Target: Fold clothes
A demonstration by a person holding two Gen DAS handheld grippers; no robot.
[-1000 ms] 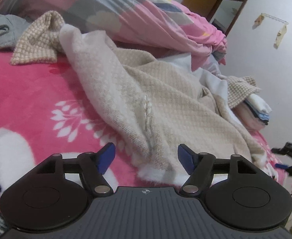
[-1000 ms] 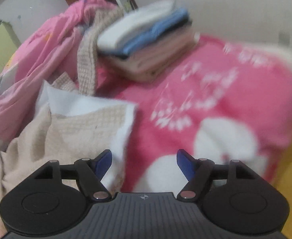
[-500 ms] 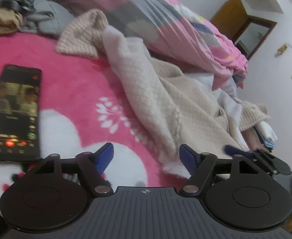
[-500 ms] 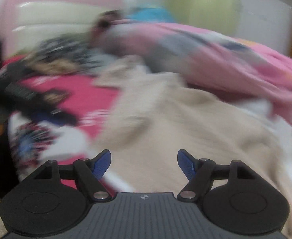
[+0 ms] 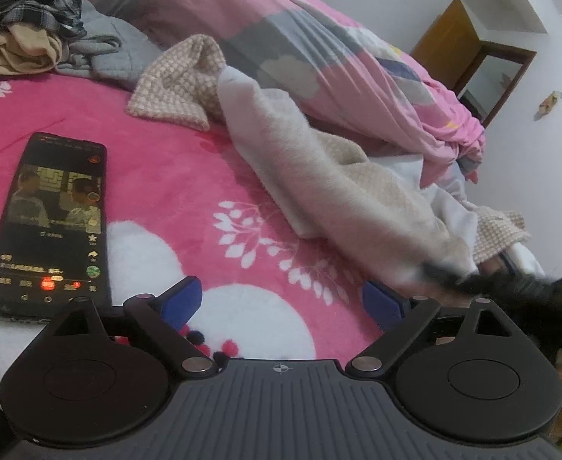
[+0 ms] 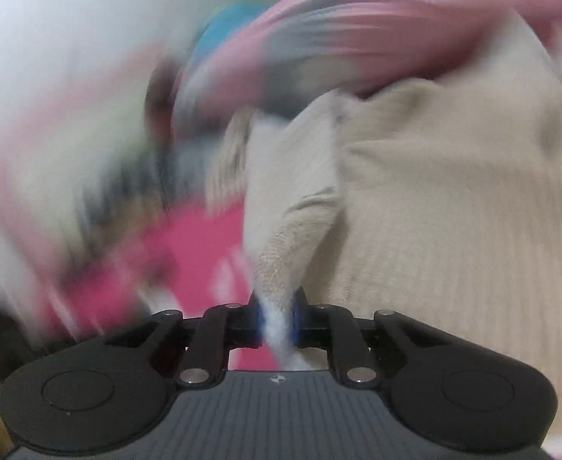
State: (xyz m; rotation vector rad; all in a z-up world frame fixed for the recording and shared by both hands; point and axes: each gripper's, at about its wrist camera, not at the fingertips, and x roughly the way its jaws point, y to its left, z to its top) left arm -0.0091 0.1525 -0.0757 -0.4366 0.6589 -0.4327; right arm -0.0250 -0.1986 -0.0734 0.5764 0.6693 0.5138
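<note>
while right gripper (image 6: 277, 320) fingers close on fleecy edge of beige garment (image 5: 342, 195), cloth pinched between pads, left gripper (image 5: 281, 303) fingers spread wider, nothing between them. garment lies crumpled across pink bed blanket (image 5: 158, 176), beside phone (image 5: 50, 226). folding barely begun; unfolded heap (image 5: 23, 23) waits behind.

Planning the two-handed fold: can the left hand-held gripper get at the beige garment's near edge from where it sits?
Probably yes. The left hand-held gripper is opening with nothing between its jaws, and only bare pink blanket lies before the beige garment. The phone sits off to the side. The right hand-held gripper already pinches an edge.
</note>
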